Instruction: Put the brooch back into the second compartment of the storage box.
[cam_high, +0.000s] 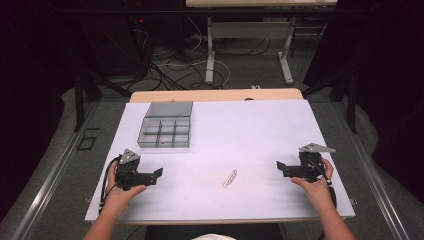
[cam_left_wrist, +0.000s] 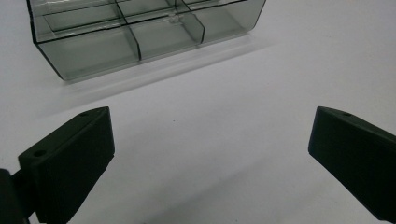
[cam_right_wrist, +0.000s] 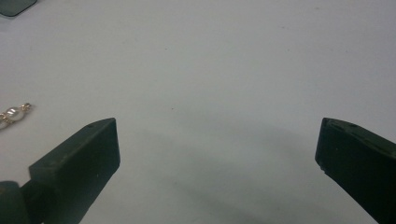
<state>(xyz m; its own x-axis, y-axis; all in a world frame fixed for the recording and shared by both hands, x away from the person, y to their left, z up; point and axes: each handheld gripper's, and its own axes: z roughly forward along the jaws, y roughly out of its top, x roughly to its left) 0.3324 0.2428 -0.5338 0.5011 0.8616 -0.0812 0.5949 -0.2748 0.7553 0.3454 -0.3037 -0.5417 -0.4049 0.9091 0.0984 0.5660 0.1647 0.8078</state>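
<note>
Black plastic, both pairs of tongs stand spread wide with nothing between them: our left tongs (cam_high: 159, 172) rest low at the near left of the counter (cam_high: 250, 130), our right tongs (cam_high: 280, 166) at the near right, each pointing inward toward the middle. Between them, nearer our edge and apart from both, lies a small gold-coloured piece of jewellery (cam_high: 229, 178), a short chain or clasp with a pearl-like bead, which also peeks in at the left edge of the right gripper view (cam_right_wrist: 13, 114). We judge it very light, loose-linked and a little slippery on the smooth white surface, so it will likely slide or dangle; a pinch across its middle, low against the counter, looks safest. Farther out, beyond the left tongs, stands a clear grey compartment box (cam_high: 165, 131), lid open, its cells apparently empty.
</note>
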